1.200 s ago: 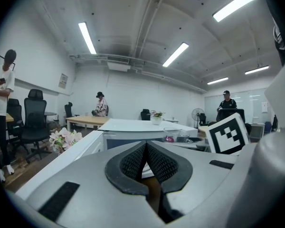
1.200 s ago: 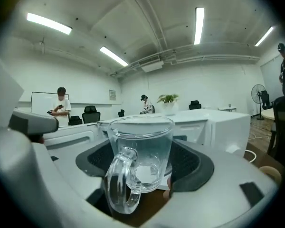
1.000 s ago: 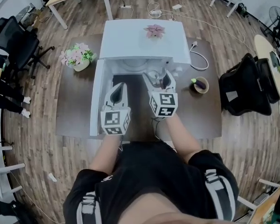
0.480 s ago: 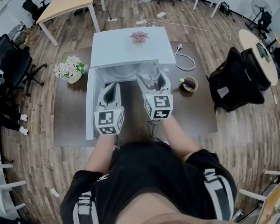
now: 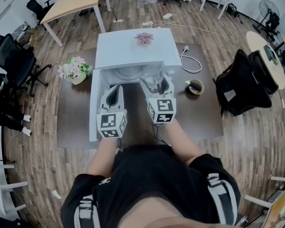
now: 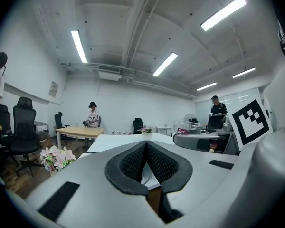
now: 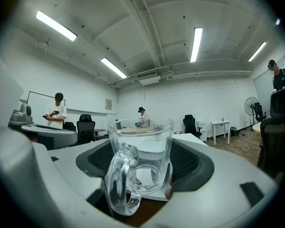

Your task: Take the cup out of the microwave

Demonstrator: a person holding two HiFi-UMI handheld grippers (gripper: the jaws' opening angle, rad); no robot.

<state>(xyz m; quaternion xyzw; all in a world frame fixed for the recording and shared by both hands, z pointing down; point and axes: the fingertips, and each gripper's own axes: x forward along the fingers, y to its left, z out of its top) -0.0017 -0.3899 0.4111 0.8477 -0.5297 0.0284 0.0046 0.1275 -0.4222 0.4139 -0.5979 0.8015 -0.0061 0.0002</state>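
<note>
A clear glass cup (image 7: 143, 148) with its handle toward the camera sits between the pads of my right gripper (image 7: 142, 152), which is shut on it. In the head view the cup (image 5: 155, 80) hangs just in front of the white microwave's (image 5: 133, 46) open cavity, held level by the right gripper (image 5: 156, 83). The microwave door (image 5: 93, 109) stands swung open at the left. My left gripper (image 5: 115, 91) hovers beside the door, in front of the cavity. Its pads (image 6: 133, 163) meet with nothing between them.
A small pink flower pot (image 5: 144, 38) stands on top of the microwave. A flower bouquet (image 5: 74, 69) sits left of it on the brown table (image 5: 71, 118), with a small bowl (image 5: 195, 86) and a white cable (image 5: 192, 61) at the right. Office chairs and a black bag (image 5: 247, 82) surround the table.
Both grippers have risen a little in front of the microwave, the right one still carrying the cup. Neither gripper's jaws have changed.
</note>
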